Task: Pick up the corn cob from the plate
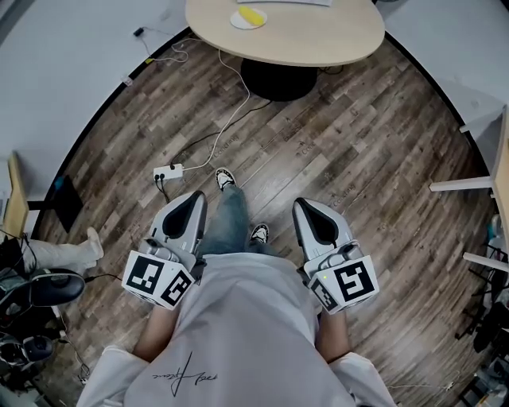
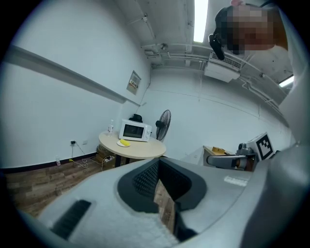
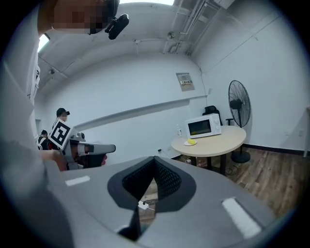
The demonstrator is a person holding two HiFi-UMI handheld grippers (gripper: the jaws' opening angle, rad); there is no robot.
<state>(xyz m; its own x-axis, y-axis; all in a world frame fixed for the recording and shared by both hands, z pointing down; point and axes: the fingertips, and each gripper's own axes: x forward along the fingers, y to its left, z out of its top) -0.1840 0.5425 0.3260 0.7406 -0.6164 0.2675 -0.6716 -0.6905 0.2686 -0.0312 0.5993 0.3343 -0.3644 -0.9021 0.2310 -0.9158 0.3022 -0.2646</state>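
The yellow corn cob (image 1: 251, 16) lies on a small white plate (image 1: 238, 21) on the round beige table (image 1: 318, 40), far ahead of me across the wooden floor. Both gripper views show the cob (image 2: 125, 142) (image 3: 192, 142) small and distant, in front of a white microwave (image 2: 135, 131). My left gripper (image 1: 196, 199) and right gripper (image 1: 302, 205) are held at waist height, one on each side of the person's legs. Both point toward the table. Each gripper (image 2: 159, 164) (image 3: 155, 162) is shut with nothing between its jaws.
A white power strip (image 1: 168, 171) and its cable lie on the floor between me and the table. A standing fan (image 3: 238, 106) is beside the table. An office chair (image 1: 40, 288) and another person's leg are at the left; white furniture (image 1: 469, 184) stands at the right.
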